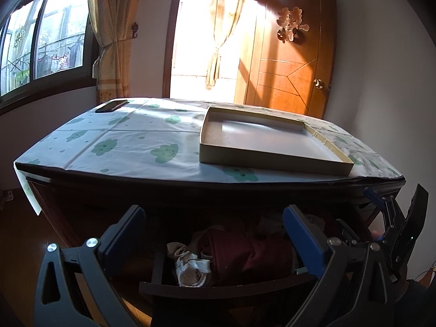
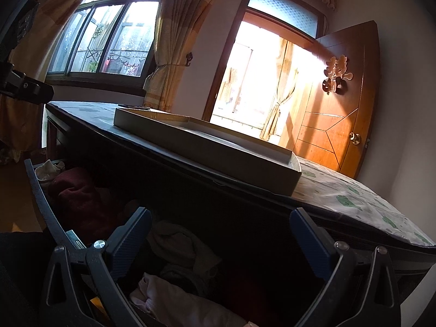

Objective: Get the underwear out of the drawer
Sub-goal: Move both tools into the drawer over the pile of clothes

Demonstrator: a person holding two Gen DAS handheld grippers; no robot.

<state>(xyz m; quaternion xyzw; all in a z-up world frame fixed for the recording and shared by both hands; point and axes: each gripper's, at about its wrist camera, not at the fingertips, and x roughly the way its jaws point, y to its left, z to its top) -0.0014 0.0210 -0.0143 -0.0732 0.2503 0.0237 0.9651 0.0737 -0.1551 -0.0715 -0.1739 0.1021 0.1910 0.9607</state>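
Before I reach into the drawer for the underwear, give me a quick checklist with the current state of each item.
1. Drawer pulled open, clothes exposed: ok.
2. Left tool open and empty, above the dark red garment: ok.
3. Right tool open and empty, above the pale pink cloth: ok.
4. Which piece is the underwear: cannot tell, the clothes are bunched and in shadow.
5. Shallow box on the tabletop is empty, a possible drop spot: ok.
6. Clearance under the tabletop edge for lifting out: cannot tell.
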